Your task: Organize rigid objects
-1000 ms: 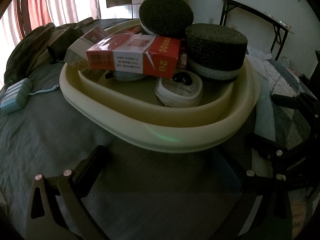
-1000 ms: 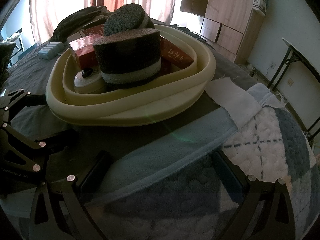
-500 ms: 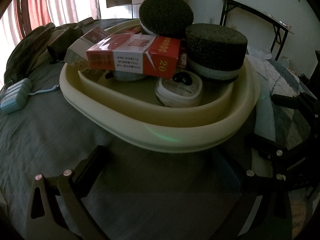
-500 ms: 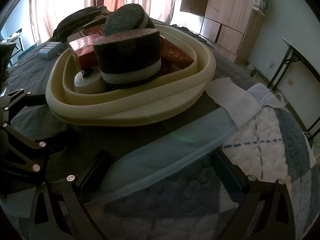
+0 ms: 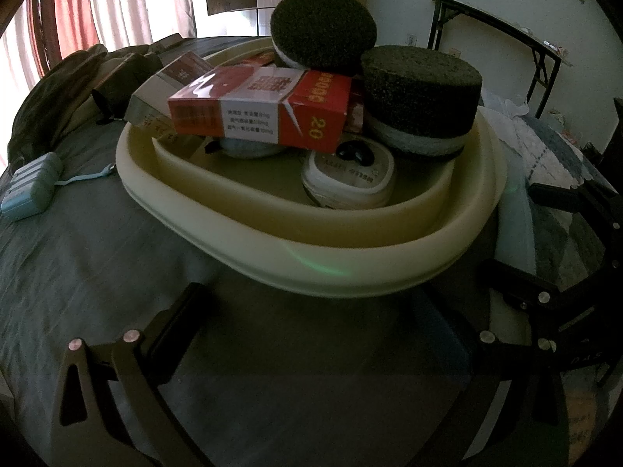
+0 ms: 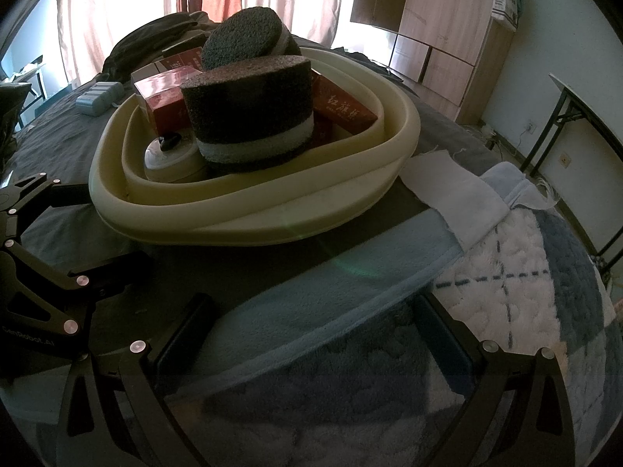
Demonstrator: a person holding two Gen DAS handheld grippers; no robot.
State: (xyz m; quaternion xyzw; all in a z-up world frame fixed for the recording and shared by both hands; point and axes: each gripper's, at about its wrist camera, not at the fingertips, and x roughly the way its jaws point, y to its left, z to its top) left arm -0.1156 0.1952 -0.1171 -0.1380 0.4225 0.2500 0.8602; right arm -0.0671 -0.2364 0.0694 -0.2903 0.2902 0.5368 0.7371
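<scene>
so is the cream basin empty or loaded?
Loaded: the cream basin holds two round sponges, red cigarette boxes and a white case.

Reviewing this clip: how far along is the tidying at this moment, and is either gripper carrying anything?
Mostly done, by the look of it: the cream basin already holds the red carton, two dark sponges and a white round case. Nothing is in hand: the left gripper and right gripper have open, empty jaws. Possibly left: the pale blue case lying on the bed outside the basin.

basin [image 5: 389,268]: cream, on bed | red box [image 5: 264,111] atop contents | left claw [image 5: 311,327]: spread, empty
</scene>
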